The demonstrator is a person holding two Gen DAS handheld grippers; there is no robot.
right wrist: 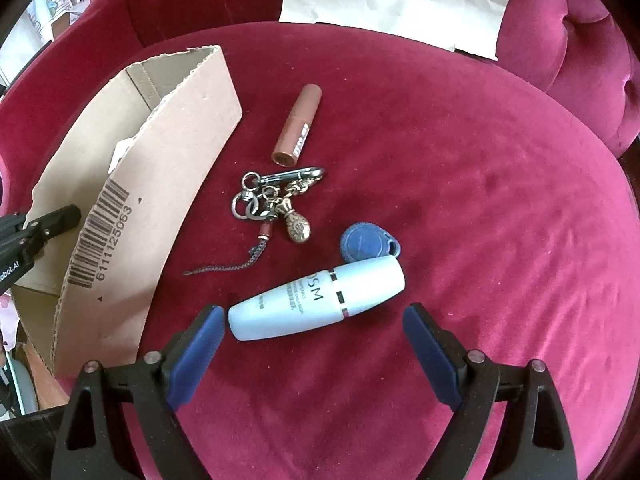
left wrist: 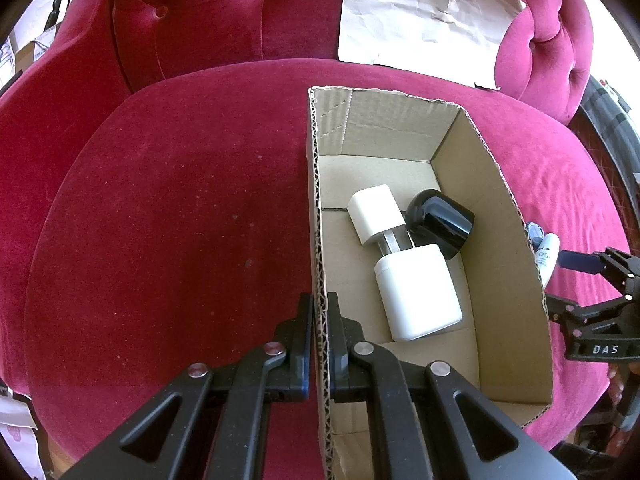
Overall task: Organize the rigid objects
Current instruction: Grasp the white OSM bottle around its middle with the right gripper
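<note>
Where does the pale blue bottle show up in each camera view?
Left wrist view: only a sliver of the bottle shows at the right edge, just outside the cardboard box's right wall.
Right wrist view: the bottle lies on its side at lower centre, between the open pads of the right gripper.
Shared landmark: the box, at the left of the right wrist view.

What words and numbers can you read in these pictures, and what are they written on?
"6111125063": printed beside the barcode on the cardboard box.
"DSM": large letters on the pale blue bottle; the first letter is partly cut off, and the smaller lines under it are too blurred to read.
"DAS": on the right gripper.
"obot.AI": on the left gripper, start cut off.
Label on the brown lipstick tube: too blurred to read.
</note>
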